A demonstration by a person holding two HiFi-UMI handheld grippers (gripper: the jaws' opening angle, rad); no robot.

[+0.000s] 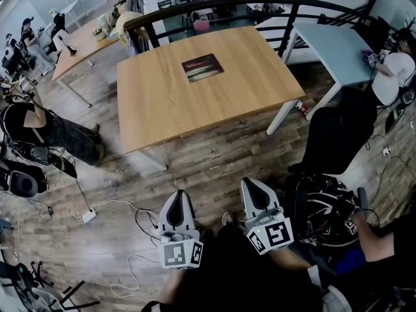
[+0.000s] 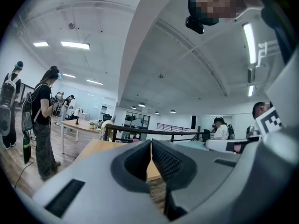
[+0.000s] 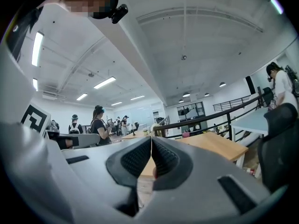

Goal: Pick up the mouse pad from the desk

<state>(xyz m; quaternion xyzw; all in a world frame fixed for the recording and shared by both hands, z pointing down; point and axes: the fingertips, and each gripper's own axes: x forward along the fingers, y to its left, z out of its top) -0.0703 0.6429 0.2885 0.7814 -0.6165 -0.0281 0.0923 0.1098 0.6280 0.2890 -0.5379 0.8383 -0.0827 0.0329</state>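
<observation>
We hold both grippers low and level, side by side, and neither has anything in it. The left gripper [image 1: 177,195] has its jaws pressed fully together; in the left gripper view its ribbed pads [image 2: 161,158] meet in a thin line with only air beyond the tips. The right gripper [image 1: 251,183] is closed in the same way, tips touching and empty in its own view.

The mouse pad [image 1: 202,67], a dark rectangle with a reddish and pale print, lies flat on the wooden desk [image 1: 162,103]. It is well ahead of both sets of tips, roughly on a line between them, and on the far half of the top. A stretch of plank floor [image 1: 214,161] separates the tips from the desk's near edge.

As we judge it, the task has not begun: the pad is untouched and nothing is lifted. Everything is left to do. We need to close the gap to the desk, reach across the top, and open one pair of jaws. Then we work a jaw under the pad's thin edge, pinch it, and raise it clear. Because the pad lies so flat, getting under that edge looks like the delicate part.
</observation>
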